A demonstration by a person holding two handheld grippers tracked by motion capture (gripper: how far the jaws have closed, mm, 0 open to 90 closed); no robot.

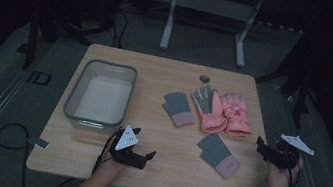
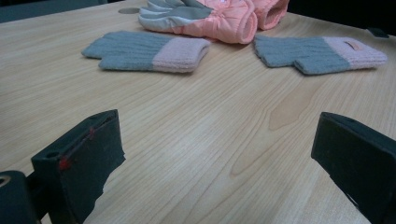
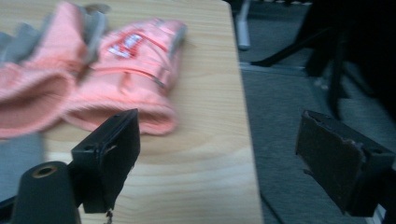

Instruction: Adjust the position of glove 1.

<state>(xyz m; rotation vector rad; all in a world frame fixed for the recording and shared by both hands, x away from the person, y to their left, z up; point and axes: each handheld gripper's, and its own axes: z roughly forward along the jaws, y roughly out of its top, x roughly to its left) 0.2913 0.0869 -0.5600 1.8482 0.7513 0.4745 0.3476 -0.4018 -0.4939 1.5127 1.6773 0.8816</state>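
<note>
Four gloves lie right of centre on the counter (image 1: 167, 76): two grey knit gloves (image 1: 178, 108), two pink ski gloves (image 1: 236, 113). One grey bin (image 1: 100, 95) sits left. Left gripper (image 1: 147, 157) and right gripper (image 1: 261, 146) both gape, holding nothing.

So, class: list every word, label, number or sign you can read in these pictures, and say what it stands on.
Nothing is readable.
White and red patch on the padded pink ski glove: too blurred to read.
Small tag on the cuff of the grey knitted glove with a pink cuff: too small to read.
</note>
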